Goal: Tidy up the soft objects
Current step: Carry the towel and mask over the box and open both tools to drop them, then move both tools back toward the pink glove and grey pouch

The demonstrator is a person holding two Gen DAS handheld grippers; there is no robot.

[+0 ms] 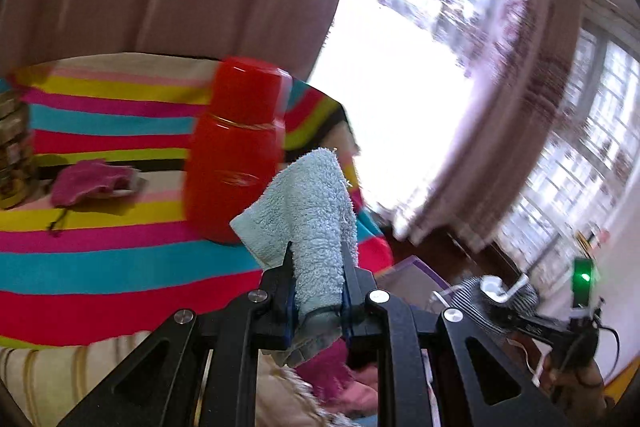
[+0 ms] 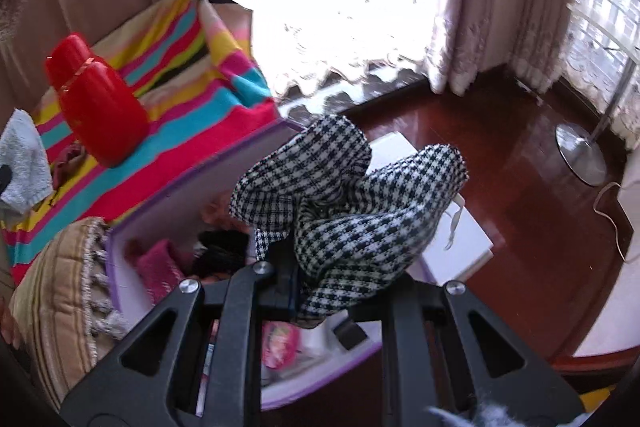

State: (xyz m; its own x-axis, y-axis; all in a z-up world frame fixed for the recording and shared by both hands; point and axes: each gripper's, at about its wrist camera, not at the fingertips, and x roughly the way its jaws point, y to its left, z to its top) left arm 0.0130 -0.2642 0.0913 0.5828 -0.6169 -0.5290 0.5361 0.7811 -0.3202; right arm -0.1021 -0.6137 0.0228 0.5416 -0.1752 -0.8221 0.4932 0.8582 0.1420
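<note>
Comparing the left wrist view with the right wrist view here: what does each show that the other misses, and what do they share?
Only the left wrist view: the left tongs shut on the light blue terry towel, and a small magenta drawstring pouch on the striped cloth.

Only the right wrist view: the right tongs shut on the black-and-white houndstooth fabric, the purple-edged white storage box beneath, a tan fringed cushion and a chrome lamp base.

Both: the red plastic thermos flask, the multicolour striped cloth, both fabrics, curtains.
</note>
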